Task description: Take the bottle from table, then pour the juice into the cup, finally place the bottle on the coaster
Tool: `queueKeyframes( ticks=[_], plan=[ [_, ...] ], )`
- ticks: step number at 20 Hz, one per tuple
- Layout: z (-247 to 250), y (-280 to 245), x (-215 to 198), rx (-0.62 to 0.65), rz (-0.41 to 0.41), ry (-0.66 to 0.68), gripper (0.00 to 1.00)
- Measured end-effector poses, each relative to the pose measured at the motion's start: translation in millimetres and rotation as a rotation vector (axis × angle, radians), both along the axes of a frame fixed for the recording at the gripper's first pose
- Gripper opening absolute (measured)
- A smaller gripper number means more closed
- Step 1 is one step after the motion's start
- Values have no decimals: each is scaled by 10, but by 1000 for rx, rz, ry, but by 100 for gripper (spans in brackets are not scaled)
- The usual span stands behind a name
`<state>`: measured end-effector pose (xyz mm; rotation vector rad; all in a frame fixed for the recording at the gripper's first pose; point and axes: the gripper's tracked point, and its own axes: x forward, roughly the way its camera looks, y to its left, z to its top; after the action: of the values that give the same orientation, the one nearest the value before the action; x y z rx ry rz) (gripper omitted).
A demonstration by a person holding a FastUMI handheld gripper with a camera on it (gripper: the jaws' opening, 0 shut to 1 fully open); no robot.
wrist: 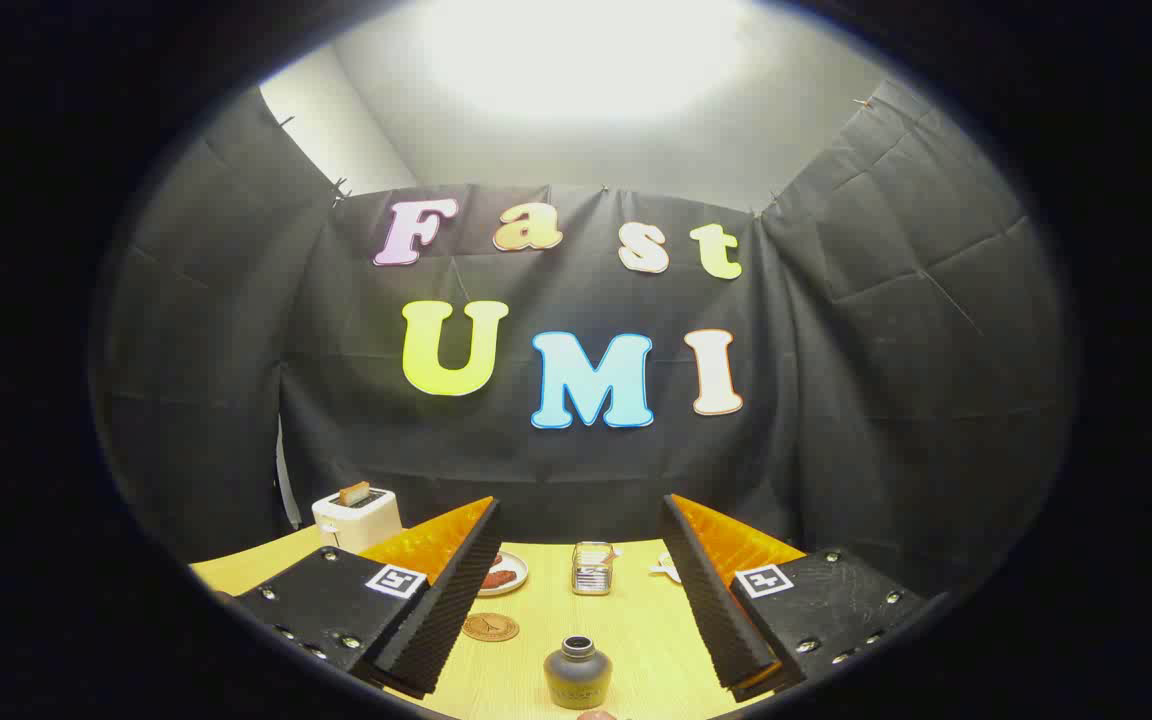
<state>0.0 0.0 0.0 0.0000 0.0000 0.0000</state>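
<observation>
Gripper [584,590] hangs above the light wooden desk [636,640] w/ fingers spread wide apart, holding nothing. Small dark grey bottle [577,673] w/ open round neck stands upright on the desk, between the fingers and low in the gap, touching neither. Something small & reddish [596,715] peeks in just below the bottle; can't tell what it is.

Round brown coaster [490,627] lies flat on the desk just beside the left finger's inner edge, ahead and left of the bottle, apart from it. Clear glass cup [592,568] stands upright farther along the desk, beyond the bottle, approx. centred between the fingertips; contents can't be made out.

Small white plate [504,575] w/ reddish-brown food sits beyond the coaster, partly hidden by the left finger. White toaster [356,518] w/ a slice of toast sticking up from the slot stands at the desk's far left corner, behind the left finger. A small white item [667,570] lies near the right finger's tip, too small to identify.
</observation>
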Motion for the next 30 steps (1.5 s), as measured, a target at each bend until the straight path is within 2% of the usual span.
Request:
queueKeyframes(
  ticks=[14,17,30],
  plan=[
    [77,-24,143,-13,62,-4,97],
    [8,19,131,-19,85,12,97],
    [-588,-62,190,57,89,69,97]
  ],
)
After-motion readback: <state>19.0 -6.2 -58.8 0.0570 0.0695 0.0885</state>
